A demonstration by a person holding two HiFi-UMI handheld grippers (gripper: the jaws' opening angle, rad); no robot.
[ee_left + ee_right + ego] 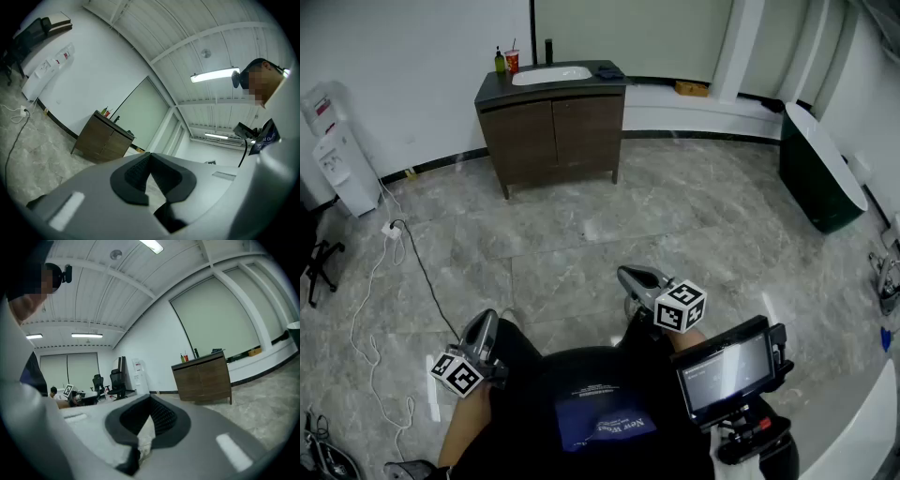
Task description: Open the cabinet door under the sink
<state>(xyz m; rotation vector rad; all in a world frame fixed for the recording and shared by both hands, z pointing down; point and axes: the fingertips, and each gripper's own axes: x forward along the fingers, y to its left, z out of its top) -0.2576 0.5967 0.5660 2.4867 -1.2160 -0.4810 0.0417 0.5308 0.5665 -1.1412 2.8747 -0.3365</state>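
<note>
Stretching across most of the head view, the grey stone-tile floor [694,216] runs to a white wall [412,56] at the far side. Against that wall stands the brown cabinet [551,131] with a white sink [551,74] set into its dark top. Its two doors [525,141] are shut, side by side. The cabinet is well apart from the person and from both claws.

To the right, near the curved white step, lies a dark green bathtub [818,178] with a white rim. A white water dispenser [337,155] stands at the left wall, and a thin cable [420,277] trails from a plug over the floor toward the person.

The person's dark shirt [591,403] fills the bottom of the view. The left claw [483,328] is held low at the left, its jaws closed together with nothing between them. The right claw [633,277] is held out ahead of the chest, pointing toward the cabinet, its jaws also closed and empty.

On the cabinet top, left of the sink, stand a small green bottle [500,62] and a red cup [512,60], just beside each other.
</note>
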